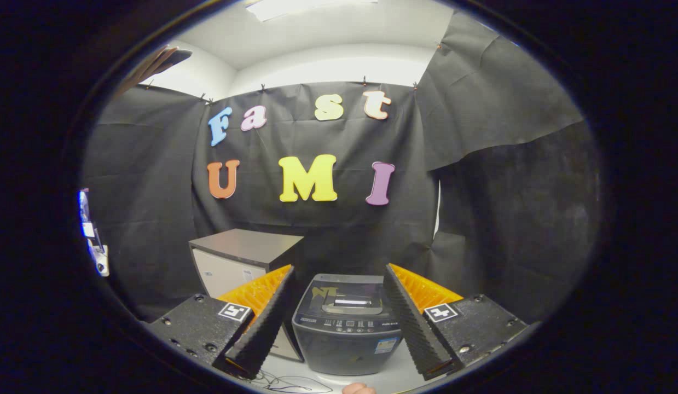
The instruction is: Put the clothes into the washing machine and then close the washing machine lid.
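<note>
Gripper fingers are sitting wide apart, holding nothing, framing the little washing machine at 12 o'clock just ahead on the white tabletop, likely lining up; its lid is looking shut, no clothes spotted

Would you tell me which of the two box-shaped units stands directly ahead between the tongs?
The dark washing machine, lid down, beyond the open tongs; the grey-topped cabinet stands behind, beside it.

Washing machine panel print and sticker too small to read
</note>
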`<state>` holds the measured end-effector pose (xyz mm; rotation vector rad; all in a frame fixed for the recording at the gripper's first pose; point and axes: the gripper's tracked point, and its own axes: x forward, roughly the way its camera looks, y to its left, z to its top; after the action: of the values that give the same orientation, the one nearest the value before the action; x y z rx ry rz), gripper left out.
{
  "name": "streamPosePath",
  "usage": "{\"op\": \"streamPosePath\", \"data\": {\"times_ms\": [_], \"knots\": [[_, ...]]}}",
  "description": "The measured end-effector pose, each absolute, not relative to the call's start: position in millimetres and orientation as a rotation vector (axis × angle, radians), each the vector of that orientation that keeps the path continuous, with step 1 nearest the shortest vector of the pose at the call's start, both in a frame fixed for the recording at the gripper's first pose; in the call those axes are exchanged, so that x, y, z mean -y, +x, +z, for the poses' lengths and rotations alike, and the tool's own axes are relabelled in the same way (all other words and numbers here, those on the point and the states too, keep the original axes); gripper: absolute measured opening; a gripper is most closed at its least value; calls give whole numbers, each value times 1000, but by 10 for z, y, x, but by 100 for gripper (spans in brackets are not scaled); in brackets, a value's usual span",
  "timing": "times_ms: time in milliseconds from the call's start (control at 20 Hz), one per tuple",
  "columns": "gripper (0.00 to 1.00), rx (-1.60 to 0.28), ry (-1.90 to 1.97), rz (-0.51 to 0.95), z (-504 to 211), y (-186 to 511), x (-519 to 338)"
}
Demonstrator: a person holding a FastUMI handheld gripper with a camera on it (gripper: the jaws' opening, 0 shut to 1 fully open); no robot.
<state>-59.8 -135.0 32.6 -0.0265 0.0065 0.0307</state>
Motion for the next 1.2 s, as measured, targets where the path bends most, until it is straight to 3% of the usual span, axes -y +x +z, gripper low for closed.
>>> {"op": "streamPosePath", "data": {"times_ms": [1200], "knots": [[100, -8, -32, 56, 353, -437, 1238]]}}
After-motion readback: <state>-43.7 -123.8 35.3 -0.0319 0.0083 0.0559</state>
